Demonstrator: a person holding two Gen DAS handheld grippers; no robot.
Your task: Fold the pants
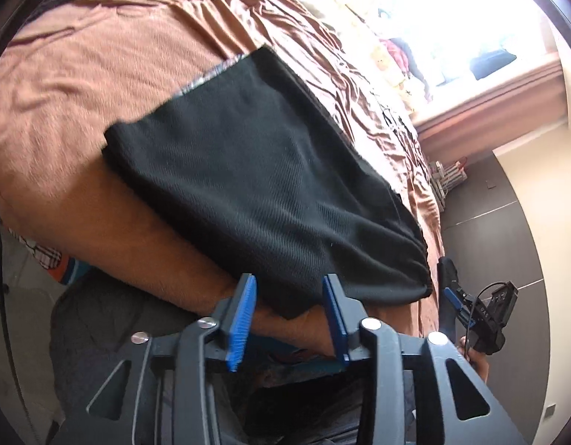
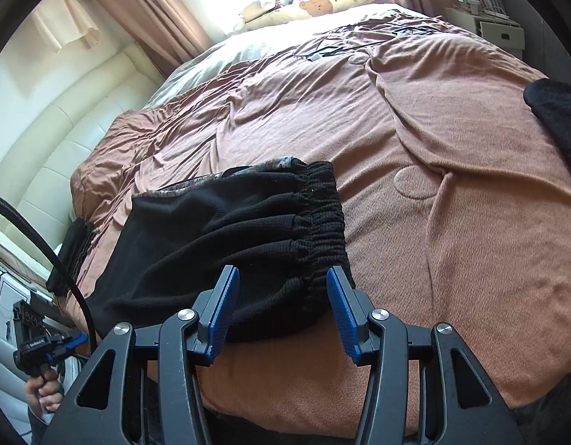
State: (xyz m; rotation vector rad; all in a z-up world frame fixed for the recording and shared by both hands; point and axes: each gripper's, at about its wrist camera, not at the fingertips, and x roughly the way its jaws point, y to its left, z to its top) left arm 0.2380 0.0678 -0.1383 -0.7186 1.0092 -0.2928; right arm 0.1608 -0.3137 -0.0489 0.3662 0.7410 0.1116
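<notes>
On a bed (image 2: 452, 170) covered with a wrinkled rust-brown blanket, black pants (image 1: 256, 193) lie folded into a compact rectangle near the bed's front edge. Seen from the right wrist, the gathered elastic waistband (image 2: 322, 222) runs along the fold's right side, and a strip of patterned lining shows at its far edge. The left hand-held gripper (image 1: 289, 315) hovers just above the near edge of the pants with its blue-padded jaws spread apart and nothing between them. The right hand-held gripper (image 2: 281, 315) is likewise spread, held over the near corner by the waistband, pinching nothing. Pillows (image 2: 322, 3) sit at the head of the bed under a bright window. Another dark garment (image 2: 560, 118) lies at the bed's right edge.
</notes>
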